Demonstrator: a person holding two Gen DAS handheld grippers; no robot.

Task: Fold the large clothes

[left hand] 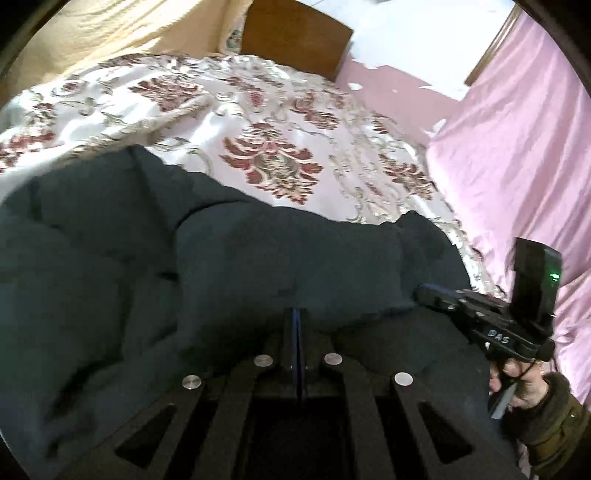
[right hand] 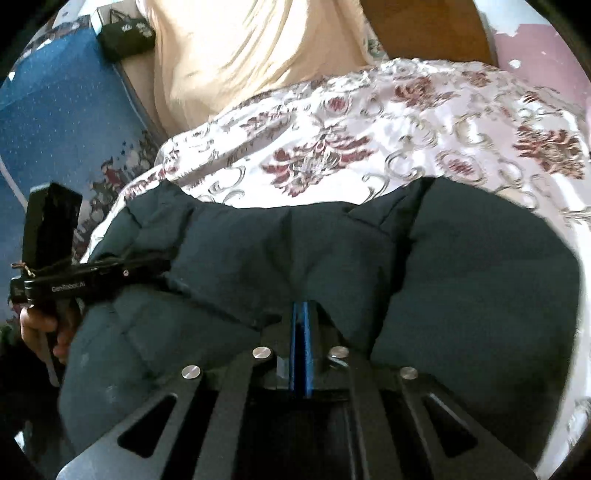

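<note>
A dark teal padded jacket (left hand: 184,266) lies bunched on a bed and fills the lower half of both views (right hand: 461,266). My left gripper (left hand: 297,317) is shut, its fingers pinching a fold of the jacket's near edge. My right gripper (right hand: 303,314) is shut the same way on another fold of the jacket. In the left wrist view the right gripper (left hand: 424,291) reaches onto the jacket from the right. In the right wrist view the left gripper (right hand: 159,267) bites the jacket's left end.
The bed has a white floral bedspread (left hand: 229,122) with red motifs. A wooden headboard (left hand: 295,33) and a cream curtain (right hand: 240,48) stand behind it. A pink sheet (left hand: 517,147) hangs on the right. A blue patterned cover (right hand: 66,122) and a dark box (right hand: 125,35) lie left.
</note>
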